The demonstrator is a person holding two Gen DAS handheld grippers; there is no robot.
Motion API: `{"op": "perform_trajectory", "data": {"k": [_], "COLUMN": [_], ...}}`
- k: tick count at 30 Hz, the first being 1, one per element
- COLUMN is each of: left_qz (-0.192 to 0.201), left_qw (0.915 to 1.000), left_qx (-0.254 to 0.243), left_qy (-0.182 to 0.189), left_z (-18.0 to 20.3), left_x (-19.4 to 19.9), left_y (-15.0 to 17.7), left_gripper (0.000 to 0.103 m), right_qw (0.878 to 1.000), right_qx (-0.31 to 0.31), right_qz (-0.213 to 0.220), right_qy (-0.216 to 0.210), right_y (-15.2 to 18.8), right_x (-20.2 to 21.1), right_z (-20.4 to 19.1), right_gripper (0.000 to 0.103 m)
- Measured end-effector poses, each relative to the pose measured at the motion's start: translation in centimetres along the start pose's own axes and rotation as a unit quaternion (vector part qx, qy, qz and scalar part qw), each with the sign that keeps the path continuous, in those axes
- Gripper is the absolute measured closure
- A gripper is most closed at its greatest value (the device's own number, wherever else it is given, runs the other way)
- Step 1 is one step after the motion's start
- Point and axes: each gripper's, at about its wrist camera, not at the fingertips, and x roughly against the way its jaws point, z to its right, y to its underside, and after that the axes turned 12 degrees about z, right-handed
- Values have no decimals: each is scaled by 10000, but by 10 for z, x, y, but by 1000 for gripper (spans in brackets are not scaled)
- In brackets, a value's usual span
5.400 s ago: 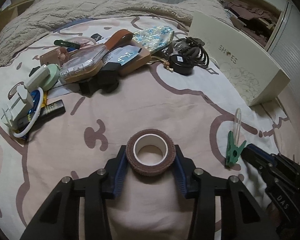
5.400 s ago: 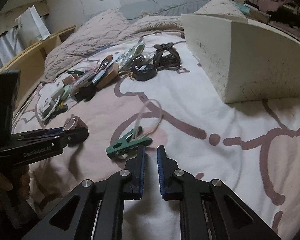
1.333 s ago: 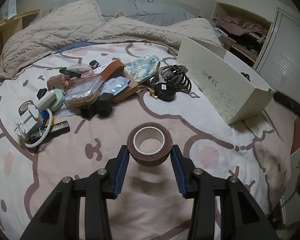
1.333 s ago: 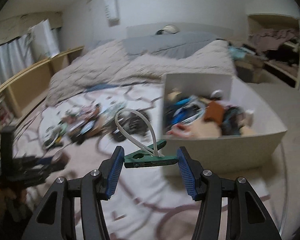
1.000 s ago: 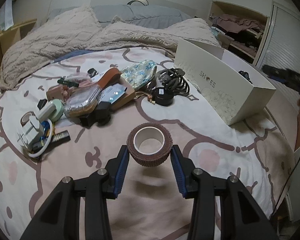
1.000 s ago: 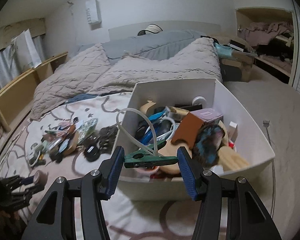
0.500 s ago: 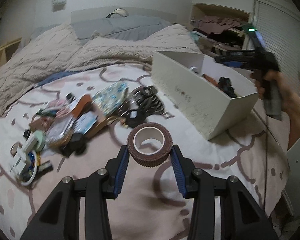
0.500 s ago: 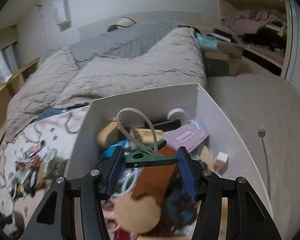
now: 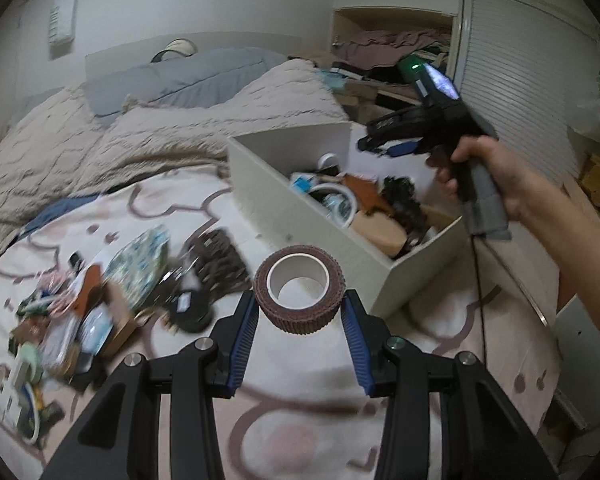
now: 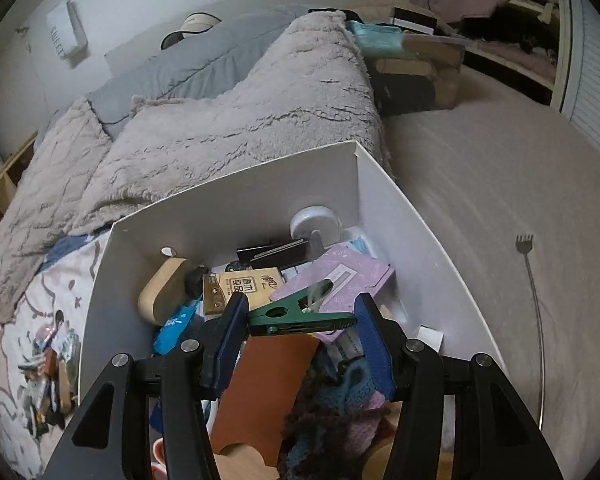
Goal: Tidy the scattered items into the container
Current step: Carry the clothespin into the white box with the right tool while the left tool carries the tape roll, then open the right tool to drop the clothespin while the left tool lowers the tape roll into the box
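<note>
Right gripper point(image 10: 300, 322) now above crowded white box point(image 10: 428, 232), jaws grasping green clip point(image 10: 296, 316), left gripper point(image 9: 300, 316) clenching tape roll point(image 9: 300, 292)

On my feed the tape roll point(image 9: 300, 294) looks like rough crinkled brown cloth w/ a smooth white inner core. Clip point(image 10: 300, 316) is matt green plastic; box point(image 10: 236, 204) walls look like smooth matt white card. Gripper arms look matt black plastic, pads point(image 10: 230, 334) ribbed blue; blanket point(image 10: 236, 120) fuzzy cloth.
</note>
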Motion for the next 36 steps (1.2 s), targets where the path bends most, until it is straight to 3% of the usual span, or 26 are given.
{"op": "perform_trajectory", "data": {"k": [13,15,17,27,36], "left_qz": [107,83,37,-238,-553], "left_qw": [9993,9992,9991,9983,9982], "left_qx": [304,299,308,357,159], "left_qy": [212,241,277,406,137], "left_z": [12,14,16,32,38], "left_x": [-58,-66,-75,-120,-144], "left_y": [-62,-67,-71,-81,-69], "left_gripper": [60,60,60,60,60], "right_qw": [9988,9985,9984,9981,9978], "right_qx": [-442,-508,-542,-594,-646], "right_qz": [-153,-161,-138,-4,17], "right_qy": [112,97,75,189,156], "right_y": [0,1,1,2,4], "right_x": [-9,-9,-8,-5,-6], "right_z": [18,21,22,25,27], "right_gripper": [47,43,37,37,37]}}
